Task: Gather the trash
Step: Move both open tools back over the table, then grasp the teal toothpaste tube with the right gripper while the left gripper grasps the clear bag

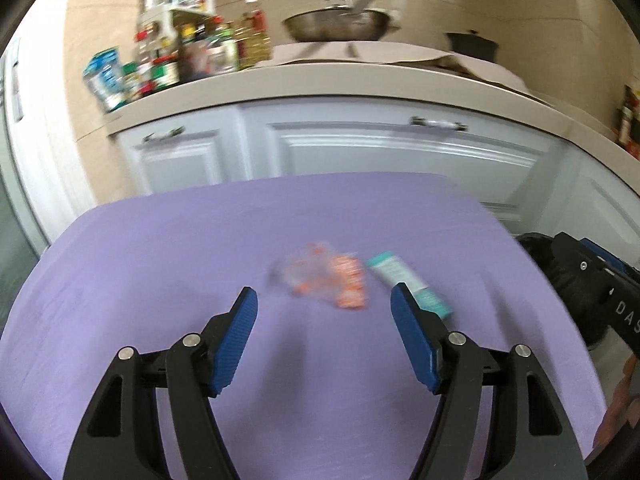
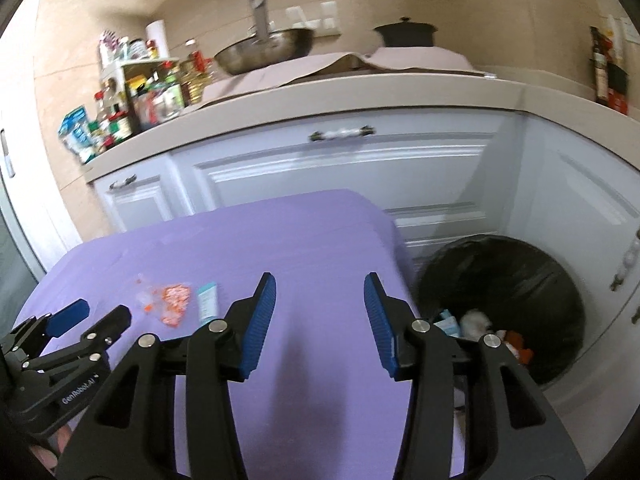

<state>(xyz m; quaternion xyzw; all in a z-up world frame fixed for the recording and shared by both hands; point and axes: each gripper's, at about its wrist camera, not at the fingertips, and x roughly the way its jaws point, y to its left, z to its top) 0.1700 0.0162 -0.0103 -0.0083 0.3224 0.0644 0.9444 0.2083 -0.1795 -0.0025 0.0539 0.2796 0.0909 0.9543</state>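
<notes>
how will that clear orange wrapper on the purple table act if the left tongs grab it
The orange wrapper looks like thin, crumpled clear film, so it is probably very light and floppy and would crush rather than resist. Lying low on the purple table, it may slide instead of lifting. It seems unlikely to roll or break.

A crumpled clear plastic wrapper with orange print (image 1: 326, 280) lies flat mid-table; a small white-and-teal tube (image 1: 408, 282) lies just beside it at three o'clock, angled toward five o'clock.
</notes>
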